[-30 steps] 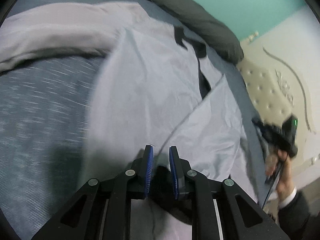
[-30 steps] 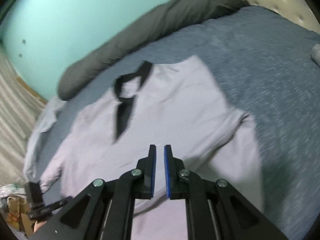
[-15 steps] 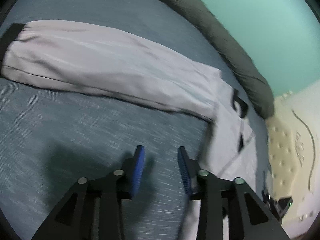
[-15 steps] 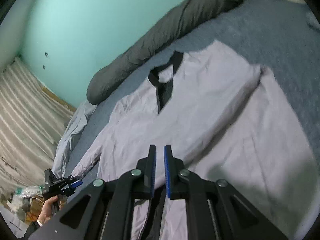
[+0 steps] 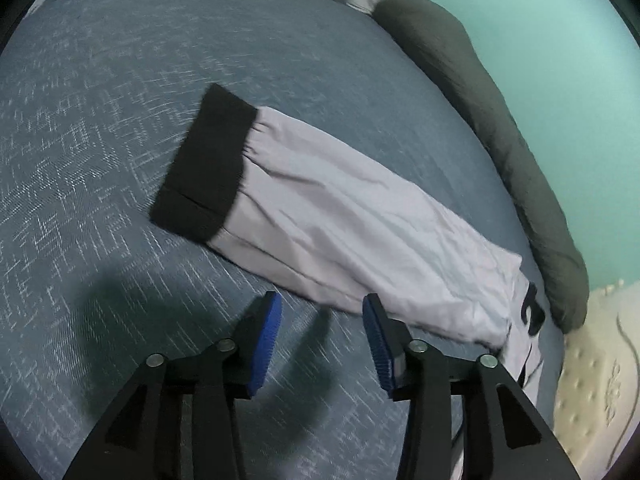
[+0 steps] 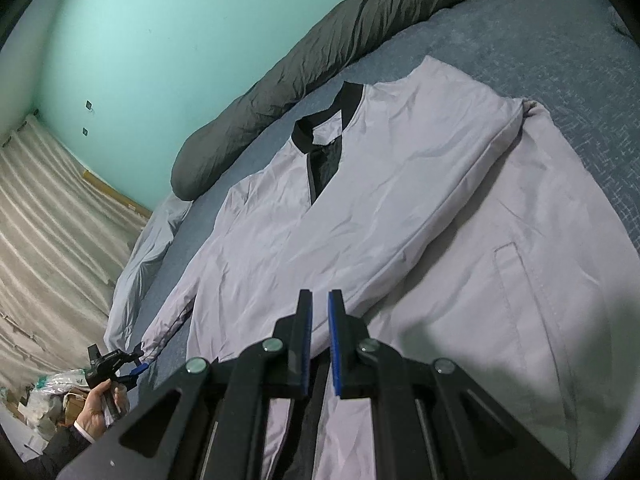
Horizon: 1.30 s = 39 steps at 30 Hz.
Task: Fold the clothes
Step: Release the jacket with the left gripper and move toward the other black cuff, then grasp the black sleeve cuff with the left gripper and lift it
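A pale lilac jacket (image 6: 400,208) with a black collar (image 6: 320,128) lies face up on the blue bedspread (image 5: 100,120). One sleeve is folded across its front. The other sleeve (image 5: 360,224) stretches out flat and ends in a black cuff (image 5: 208,172). My left gripper (image 5: 322,312) hovers over bare bedspread just beside that sleeve's near edge. Its jaws are opening with nothing between them. It also shows in the right wrist view as the left gripper (image 6: 138,362) in a hand by the cuff. My right gripper (image 6: 319,300) is shut, empty, above the jacket's lower front.
A long dark grey bolster (image 5: 512,140) lies along the teal wall behind the jacket. A cream tufted headboard (image 5: 592,380) closes one end of the bed. A light blue cloth (image 6: 140,256) hangs at the bed's edge near a striped curtain and floor clutter (image 6: 48,396).
My left gripper left the jacket's body, swung out along the spread sleeve toward the cuff, and its jaws widened. My right gripper stayed shut and shifted a little over the jacket.
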Available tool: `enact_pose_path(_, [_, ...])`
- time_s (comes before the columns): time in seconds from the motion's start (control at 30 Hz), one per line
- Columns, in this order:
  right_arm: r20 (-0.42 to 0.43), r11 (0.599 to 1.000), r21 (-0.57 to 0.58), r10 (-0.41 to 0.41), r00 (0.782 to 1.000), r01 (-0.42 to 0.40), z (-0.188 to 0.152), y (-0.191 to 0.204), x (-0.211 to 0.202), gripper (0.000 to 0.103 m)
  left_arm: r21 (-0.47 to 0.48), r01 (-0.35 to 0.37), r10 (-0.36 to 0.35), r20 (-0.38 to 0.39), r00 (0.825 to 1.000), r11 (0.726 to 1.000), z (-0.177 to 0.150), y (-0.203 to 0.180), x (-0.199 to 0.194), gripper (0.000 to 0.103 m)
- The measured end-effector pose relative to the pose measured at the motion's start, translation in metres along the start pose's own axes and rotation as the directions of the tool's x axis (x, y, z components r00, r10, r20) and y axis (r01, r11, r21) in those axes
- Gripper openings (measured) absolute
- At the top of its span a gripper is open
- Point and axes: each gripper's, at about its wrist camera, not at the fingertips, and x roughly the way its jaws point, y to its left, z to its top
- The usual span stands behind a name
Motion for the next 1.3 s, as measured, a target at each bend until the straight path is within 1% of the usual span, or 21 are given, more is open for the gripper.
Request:
enact_pose_path(0.1, [0.013, 1.0, -0.014, -0.001, 1.0, 0.001, -0.001, 0.004, -0.001, 0.008, -0.033, -0.026, 0.027, 0.013, 1.0, 0.999, 0.004, 0.009, 0.006, 0.052])
enact_pose_path(0.2, [0.035, 1.0, -0.017, -0.01, 0.999, 0.01, -0.003, 0.003, -0.002, 0.008, -0.046, -0.022, 0.024, 0.032, 0.999, 0.999, 0.007, 0.016, 0.009, 0.052])
enact_pose_path(0.33, [0.072, 1.0, -0.025, -0.013, 0.997, 0.015, -0.002, 0.005, -0.007, 0.008, -0.066, -0.014, 0.018, 0.066, 0.998, 0.998, 0.019, 0.023, 0.012, 0.052])
enact_pose_path(0.43, [0.089, 0.999, -0.041, -0.016, 0.996, 0.019, 0.0, 0.007, -0.01, 0.008, -0.058, -0.02, 0.024, 0.078, 0.997, 0.998, 0.027, 0.023, 0.015, 0.052])
enact_pose_path(0.53, [0.089, 0.999, -0.04, -0.019, 0.996, 0.022, 0.0, 0.006, -0.009, 0.008, -0.054, -0.029, 0.034, 0.092, 0.995, 0.998, 0.031, 0.021, 0.015, 0.051])
enact_pose_path(0.57, [0.088, 0.999, -0.04, -0.02, 0.996, 0.023, -0.001, 0.005, -0.008, 0.008, -0.049, -0.036, 0.04, 0.099, 0.994, 0.998, 0.033, 0.019, 0.015, 0.047])
enact_pose_path(0.6, [0.085, 0.999, -0.037, -0.02, 0.996, 0.023, -0.001, 0.004, -0.008, 0.008, -0.043, -0.039, 0.043, 0.102, 0.994, 0.998, 0.034, 0.018, 0.015, 0.038])
enact_pose_path(0.7, [0.078, 0.999, -0.028, -0.02, 0.997, 0.022, -0.002, 0.001, -0.006, 0.008, -0.017, -0.045, 0.047, 0.107, 0.993, 0.999, 0.037, 0.011, 0.013, 0.022])
enact_pose_path(0.8, [0.078, 1.0, -0.022, -0.019, 0.997, 0.021, -0.001, 0.0, -0.006, 0.008, 0.036, -0.057, 0.052, 0.123, 0.991, 0.998, 0.039, -0.003, 0.008, 0.014])
enact_pose_path(0.87, [0.081, 1.0, -0.024, -0.016, 0.997, 0.018, -0.001, 0.001, -0.007, 0.008, 0.057, -0.054, 0.046, 0.136, 0.99, 0.997, 0.041, -0.013, 0.003, 0.011])
enact_pose_path(1.0, [0.087, 1.0, -0.019, -0.007, 0.996, 0.009, 0.0, 0.001, -0.009, 0.008, 0.113, -0.041, 0.022, 0.164, 0.986, 0.993, 0.046, -0.044, -0.011, 0.01])
enact_pose_path(1.17, [0.091, 1.0, -0.006, 0.01, 0.996, -0.01, 0.002, 0.0, -0.011, 0.008, 0.221, -0.008, -0.034, 0.188, 0.982, 0.975, 0.046, -0.103, -0.031, 0.008])
enact_pose_path(1.3, [0.089, 1.0, 0.003, 0.022, 0.996, -0.022, 0.004, -0.001, -0.011, 0.008, 0.31, 0.035, -0.098, 0.188, 0.977, 0.95, 0.041, -0.16, -0.042, 0.007])
